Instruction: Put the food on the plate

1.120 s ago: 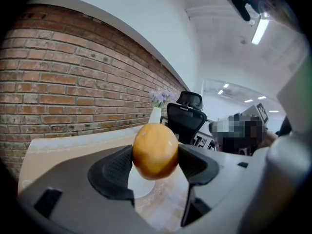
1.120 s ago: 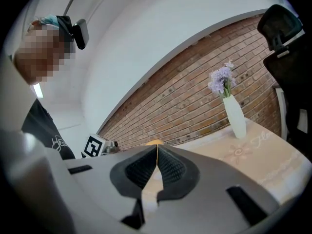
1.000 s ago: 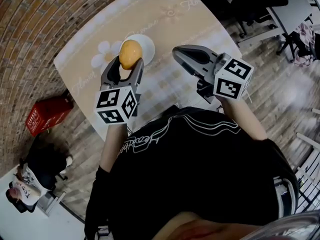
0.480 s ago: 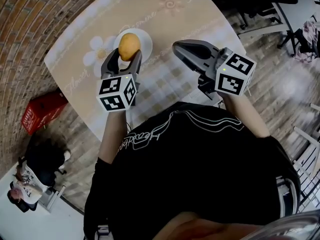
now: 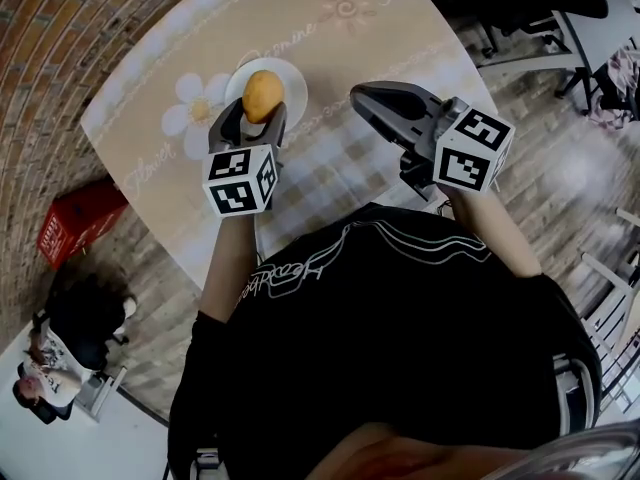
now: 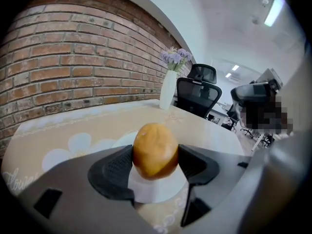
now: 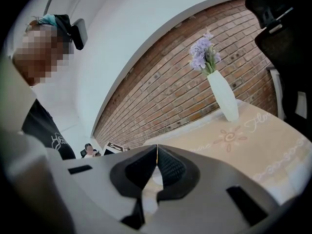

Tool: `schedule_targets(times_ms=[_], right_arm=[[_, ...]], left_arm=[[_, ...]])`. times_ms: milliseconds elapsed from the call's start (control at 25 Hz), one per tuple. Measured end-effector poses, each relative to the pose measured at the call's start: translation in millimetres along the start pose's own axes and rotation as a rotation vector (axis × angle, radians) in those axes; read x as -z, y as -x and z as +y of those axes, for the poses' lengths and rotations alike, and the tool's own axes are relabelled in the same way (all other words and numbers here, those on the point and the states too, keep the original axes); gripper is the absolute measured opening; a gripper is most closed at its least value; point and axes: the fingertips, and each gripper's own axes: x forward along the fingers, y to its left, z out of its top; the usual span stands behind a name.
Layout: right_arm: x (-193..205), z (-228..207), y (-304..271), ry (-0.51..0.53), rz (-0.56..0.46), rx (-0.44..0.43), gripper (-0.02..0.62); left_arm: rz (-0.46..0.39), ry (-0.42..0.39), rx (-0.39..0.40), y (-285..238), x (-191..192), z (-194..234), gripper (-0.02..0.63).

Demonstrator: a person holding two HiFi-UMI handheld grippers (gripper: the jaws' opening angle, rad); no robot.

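Observation:
An orange-yellow, egg-shaped piece of food [image 5: 262, 95] is clamped between the jaws of my left gripper [image 5: 254, 118]. It hangs over the middle of a small white plate [image 5: 294, 86] on the table. In the left gripper view the food [image 6: 155, 149] sits between the two black pads, with the plate [image 6: 157, 190] showing white just beneath it. Whether the food touches the plate I cannot tell. My right gripper [image 5: 360, 97] hovers to the right of the plate, shut with nothing in it; its pads meet in the right gripper view [image 7: 157, 164].
The table [image 5: 350, 58] has a beige cloth printed with flowers. A white vase with purple flowers [image 7: 222, 94] stands at its far end. Black office chairs [image 6: 197, 95] stand beyond the table, a brick wall [image 6: 63, 62] runs on the left, and a red box [image 5: 75, 230] lies on the floor.
My left gripper has carried the food from the plate's near-left edge to over its middle. The right gripper has stayed shut in the same place.

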Motion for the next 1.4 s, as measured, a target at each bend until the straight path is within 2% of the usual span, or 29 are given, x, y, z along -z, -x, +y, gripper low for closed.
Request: schedule_targets(times_ms=[280,880,1040,1200,1280,1400], right_arm=[[1,-4,-5,-0.009,0.0,0.002,-0.003],[19,2,4,-0.055,-0.005,0.046,-0.003],[20,12,8,-0.05,-0.028,0.055,-0.003],[16,36,13,-0.025,-0.069,0.032,-0.003],[14,52,16,-0.004,-0.088,0.013,-0.003],[14,83,19,0.048,-0.102,-0.02,-0.003]], left_arm=[[0.022,-0.01,0.0,-5,10,1,0.293],[-0.006,-0.051,0.017,1,12,-2,0.312],[-0.059,-0.037,0.004,27,0,-3,0.314],[-0.146,0.016,0.013,73,-21,-7,0.313],[-0.189,0.046,0.054,99,-31,-15,0.31],[-0.25,0.068,0.143,140,-44,-33,0.233]])
